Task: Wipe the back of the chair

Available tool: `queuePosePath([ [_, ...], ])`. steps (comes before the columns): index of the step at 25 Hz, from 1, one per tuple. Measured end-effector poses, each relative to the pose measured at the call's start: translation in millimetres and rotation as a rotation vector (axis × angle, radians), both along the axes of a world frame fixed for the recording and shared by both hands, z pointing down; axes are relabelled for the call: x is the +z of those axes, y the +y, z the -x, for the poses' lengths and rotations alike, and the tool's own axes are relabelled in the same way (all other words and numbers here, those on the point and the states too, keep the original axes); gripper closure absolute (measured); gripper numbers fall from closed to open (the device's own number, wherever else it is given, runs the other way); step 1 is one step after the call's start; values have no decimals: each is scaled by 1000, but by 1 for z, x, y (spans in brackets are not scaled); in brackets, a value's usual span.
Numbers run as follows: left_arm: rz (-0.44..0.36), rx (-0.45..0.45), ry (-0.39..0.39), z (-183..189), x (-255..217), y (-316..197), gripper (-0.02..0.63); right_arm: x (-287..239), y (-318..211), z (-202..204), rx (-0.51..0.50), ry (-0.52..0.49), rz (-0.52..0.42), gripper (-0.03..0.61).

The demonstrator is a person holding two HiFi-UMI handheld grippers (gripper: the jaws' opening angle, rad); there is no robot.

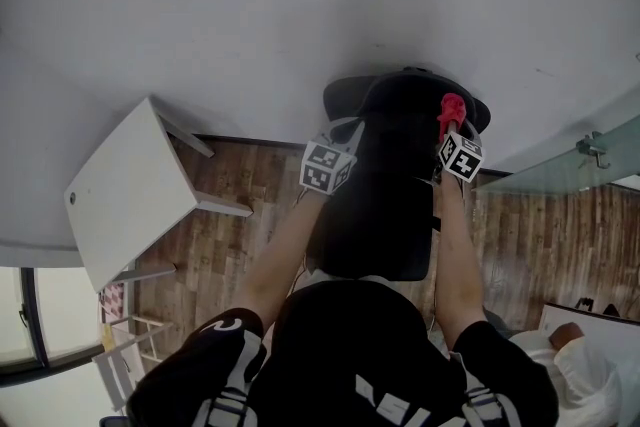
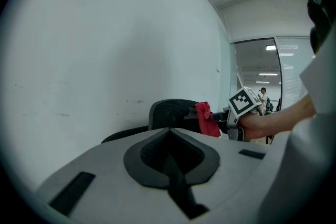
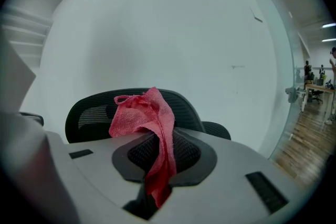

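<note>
A plain white wall fills the upper half of the head view; wood floor runs below it. A white table sits at the left of the frame, well apart from the black chair in the middle; a glass partition closes off the right, and a person in white is at the lower right corner.

The holder's two arms reach down either side of the chair. The left gripper has its jaws pressed together with nothing between them; it sits at the chair's left edge in the head view, and in its own view the chair back rises just beyond the tips.

The right gripper is clamped on a red cloth; the cloth bunches above the jaws and hangs down between them. In the right gripper view it lies in front of the curved top of the chair back; whether it touches, I cannot tell.

Bare floor lies open to the left and right of the chair; the wall stands directly behind its back.
</note>
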State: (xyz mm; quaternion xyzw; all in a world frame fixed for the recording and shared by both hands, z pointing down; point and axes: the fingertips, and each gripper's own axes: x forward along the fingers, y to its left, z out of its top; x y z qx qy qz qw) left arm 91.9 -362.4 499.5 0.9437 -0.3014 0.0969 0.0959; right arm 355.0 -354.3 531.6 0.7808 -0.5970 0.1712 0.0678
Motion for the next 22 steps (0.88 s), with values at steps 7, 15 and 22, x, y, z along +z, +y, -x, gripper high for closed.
queuePosePath([
  [7,2,-2,-4,10,2,1,589,-6,28,-22,109,43,-12,506],
  [15,18,-33,-14,44,12,0,589,-2,37,19,50,8,-49,508],
  [22,38,-58,-18,80,27,0,589,22,16,118,-163,-16,-15,508],
])
